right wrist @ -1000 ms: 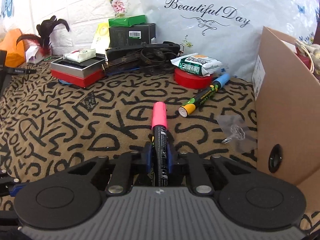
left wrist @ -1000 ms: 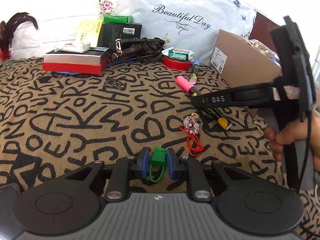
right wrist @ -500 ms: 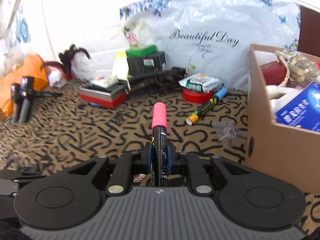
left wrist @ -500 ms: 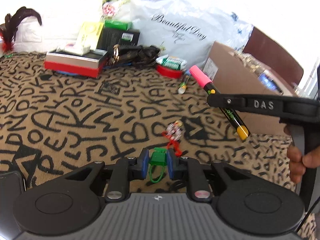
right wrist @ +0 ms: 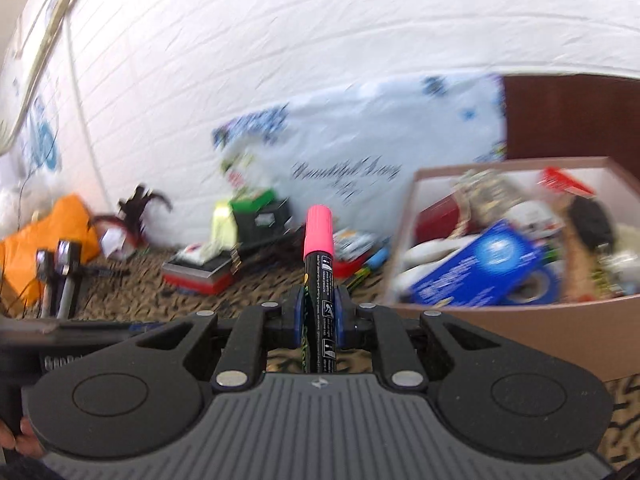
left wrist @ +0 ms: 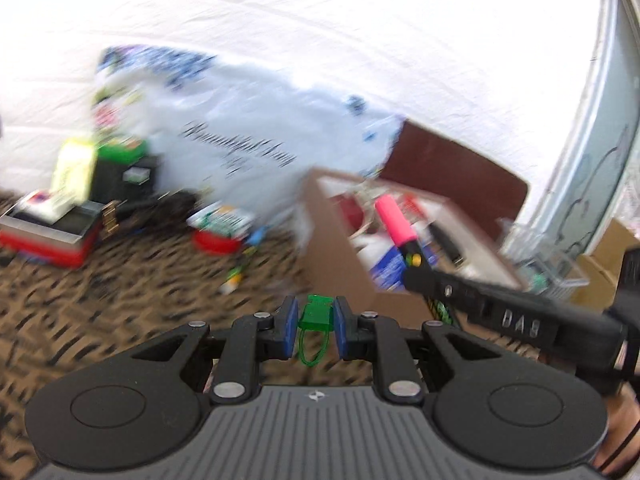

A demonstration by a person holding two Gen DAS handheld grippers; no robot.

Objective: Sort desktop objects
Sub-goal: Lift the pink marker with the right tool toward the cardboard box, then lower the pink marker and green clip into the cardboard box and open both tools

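Observation:
My left gripper (left wrist: 316, 314) is shut on a small green plastic tag (left wrist: 316, 314) whose thin loop hangs below the blue pads. It is lifted above the patterned cloth, near the front left corner of the cardboard box (left wrist: 336, 248). My right gripper (right wrist: 318, 304) is shut on a black marker with a pink cap (right wrist: 319, 236), which points up and forward, left of the cardboard box (right wrist: 520, 328). In the left wrist view the pink-capped marker (left wrist: 396, 224) and the right gripper's black arm stand over the box's open top. Both views are blurred.
The box is full of mixed items, a blue packet (right wrist: 476, 268) among them. On the cloth lie a red-and-grey case (left wrist: 48, 236), a red tape roll (left wrist: 216, 242), a blue-capped marker (right wrist: 370, 266) and black straps. A white printed bag (left wrist: 240, 144) leans on the wall.
Both grippers rose from the cloth and swung right toward the cardboard box, each keeping its object. The box's open top and contents have come into view.

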